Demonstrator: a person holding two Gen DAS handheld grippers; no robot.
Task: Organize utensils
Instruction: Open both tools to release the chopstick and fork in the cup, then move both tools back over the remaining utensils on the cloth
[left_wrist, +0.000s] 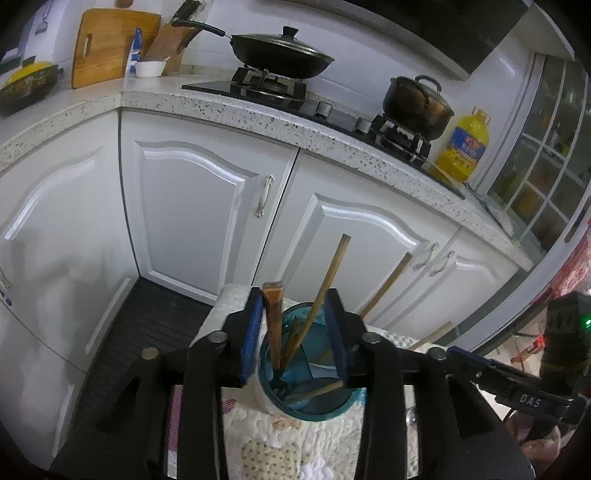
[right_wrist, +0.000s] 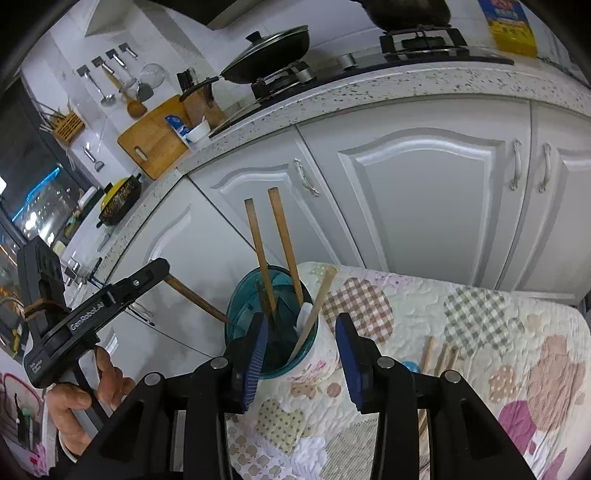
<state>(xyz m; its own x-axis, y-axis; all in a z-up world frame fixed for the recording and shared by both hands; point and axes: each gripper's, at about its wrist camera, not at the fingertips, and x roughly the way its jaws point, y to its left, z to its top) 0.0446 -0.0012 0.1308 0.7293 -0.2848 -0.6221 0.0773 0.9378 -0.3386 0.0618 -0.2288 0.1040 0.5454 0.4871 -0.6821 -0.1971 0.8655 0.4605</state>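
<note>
Left wrist view: left gripper (left_wrist: 295, 332), jaws spread, straddles the blue holder (left_wrist: 308, 373); a wooden handle (left_wrist: 274, 325) stands against the 9 o'clock jaw.

Right wrist view: right gripper (right_wrist: 301, 350), jaws spread, holder (right_wrist: 269, 317) between them toward 9 o'clock; loose chopsticks (right_wrist: 439, 356) at 3 o'clock. The other tool reads "GenRobot.AI".

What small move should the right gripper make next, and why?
Probably swing the right gripper, open and empty, toward the loose chopsticks on the quilt. The teal holder already has several utensils; these are outside it.
</note>
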